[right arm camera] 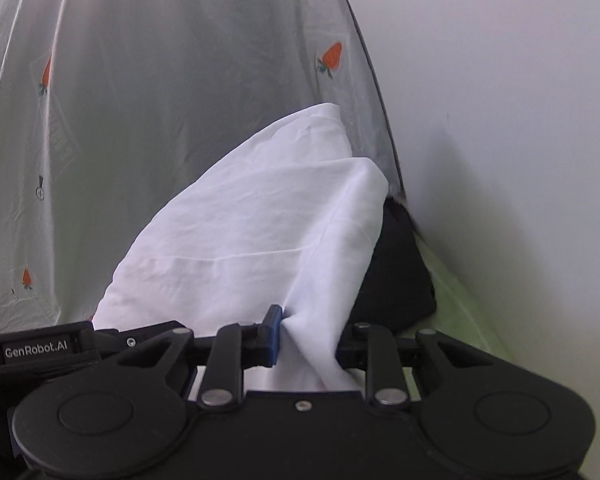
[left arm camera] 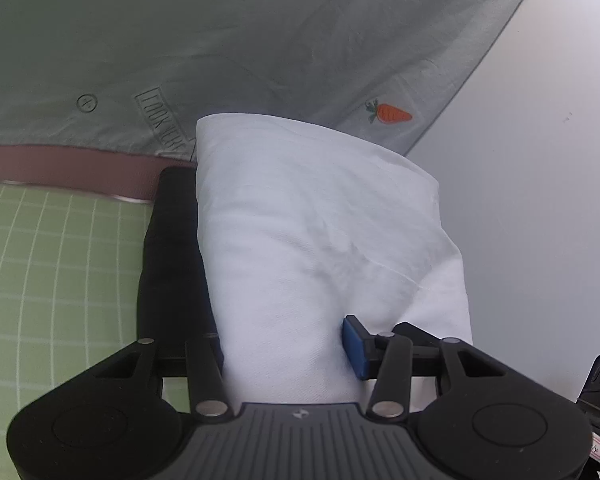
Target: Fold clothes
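Your left gripper (left arm camera: 284, 350) is clamped on the white garment (left arm camera: 320, 220), which runs straight ahead from its jaws. Your right gripper (right arm camera: 306, 340) pinches the same cloth, which fans forward and leftward. A black folded garment (right arm camera: 392, 272) lies just right of that cloth. Beyond spreads the carrot-print sheet (right arm camera: 160, 100). The count: two grippers, one white garment, one black.

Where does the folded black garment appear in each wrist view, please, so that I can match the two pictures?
Left wrist view: the black garment lies left of centre, half under the white cloth, on the green checked sheet.
Right wrist view: it is right of centre, showing from behind the white cloth.
Shared landmark: the carrot-print sheet behind.
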A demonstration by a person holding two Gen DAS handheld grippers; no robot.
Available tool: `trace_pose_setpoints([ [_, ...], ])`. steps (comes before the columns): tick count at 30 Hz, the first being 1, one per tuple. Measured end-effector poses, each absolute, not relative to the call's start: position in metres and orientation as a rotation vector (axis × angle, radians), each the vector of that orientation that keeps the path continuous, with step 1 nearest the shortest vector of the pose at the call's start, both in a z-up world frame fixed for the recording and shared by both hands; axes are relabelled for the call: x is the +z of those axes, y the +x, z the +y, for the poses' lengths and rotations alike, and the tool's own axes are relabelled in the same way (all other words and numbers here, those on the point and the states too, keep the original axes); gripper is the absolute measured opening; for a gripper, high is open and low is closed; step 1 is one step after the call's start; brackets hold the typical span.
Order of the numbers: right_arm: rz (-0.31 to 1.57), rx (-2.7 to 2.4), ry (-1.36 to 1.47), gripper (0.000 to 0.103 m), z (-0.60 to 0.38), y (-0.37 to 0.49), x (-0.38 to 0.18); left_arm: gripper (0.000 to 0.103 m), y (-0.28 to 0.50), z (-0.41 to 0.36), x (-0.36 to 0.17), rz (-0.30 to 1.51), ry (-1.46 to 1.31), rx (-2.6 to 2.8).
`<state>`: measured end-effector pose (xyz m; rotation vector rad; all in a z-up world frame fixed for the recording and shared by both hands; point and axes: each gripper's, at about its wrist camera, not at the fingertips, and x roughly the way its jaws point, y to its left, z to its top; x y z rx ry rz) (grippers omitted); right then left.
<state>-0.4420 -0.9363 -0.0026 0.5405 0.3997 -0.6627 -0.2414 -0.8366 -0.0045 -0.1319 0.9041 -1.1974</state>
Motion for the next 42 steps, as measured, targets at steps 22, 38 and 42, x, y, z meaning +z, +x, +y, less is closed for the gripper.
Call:
trace_pose_setpoints([
  [22, 0.547, -0.822, 0.366, 0.074, -0.987, -0.387, -0.097, 0.101, -0.23, -0.878, -0.084, 0.701, 0.189, -0.951],
  [38, 0.542, -0.839, 0.386, 0.09, -0.849, -0.506, -0.025, 0.103, -0.328, -0.721, -0.007, 0.677, 0.125, -0.966],
  [42, 0.557, -0.817, 0.379, 0.099, -0.811, -0.529, -0.026, 0.103, -0.352, -0.695, -0.006, 0.654, 0.161, -0.985],
])
